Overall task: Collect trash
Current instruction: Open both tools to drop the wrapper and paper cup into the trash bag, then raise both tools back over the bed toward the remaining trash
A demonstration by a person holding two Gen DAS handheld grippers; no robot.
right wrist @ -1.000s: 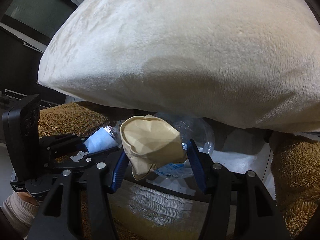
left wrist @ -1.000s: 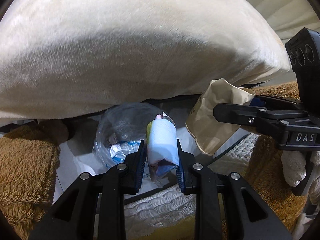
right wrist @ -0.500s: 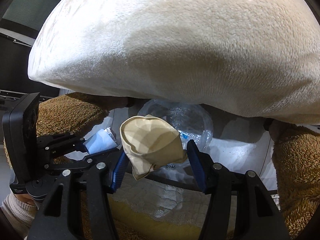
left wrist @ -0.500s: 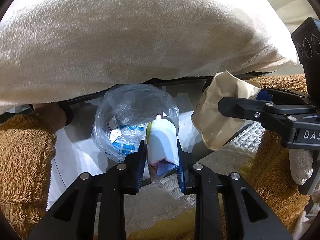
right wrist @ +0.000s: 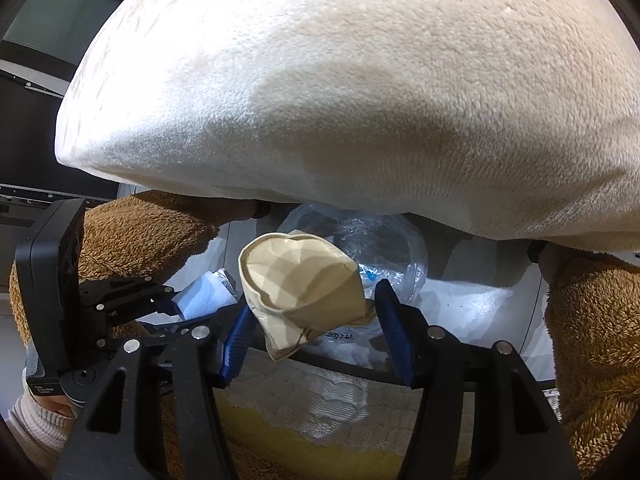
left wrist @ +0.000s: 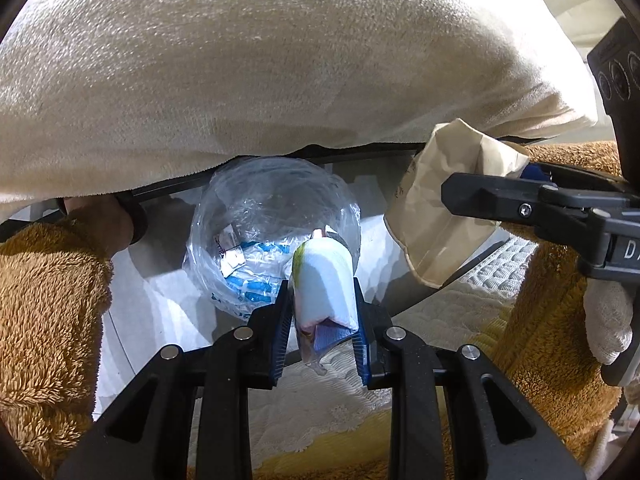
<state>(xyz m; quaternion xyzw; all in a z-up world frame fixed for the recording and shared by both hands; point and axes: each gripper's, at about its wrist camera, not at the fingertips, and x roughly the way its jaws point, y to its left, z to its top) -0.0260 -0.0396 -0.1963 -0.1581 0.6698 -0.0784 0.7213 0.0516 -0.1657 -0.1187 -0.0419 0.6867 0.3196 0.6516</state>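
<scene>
Left wrist view: the left gripper (left wrist: 322,308) is clamped on a white wrapper (left wrist: 324,284) over the clear trash bag (left wrist: 272,216); a mistimed release misses the mouth.

Right wrist view: the right gripper (right wrist: 312,316) pinches a crumpled paper bag (right wrist: 300,284), seemingly loosely, so it may slip.

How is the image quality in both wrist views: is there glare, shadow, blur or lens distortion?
Left wrist view: strong fisheye bending with dark corners; sharp, no blur; the cream pillow is bright on top and shadowed below; glare on the clear plastic bag. Right wrist view: same curved distortion; the pillow top is nearly overexposed, its underside is shaded, and the crumpled paper bag is sharp.
</scene>
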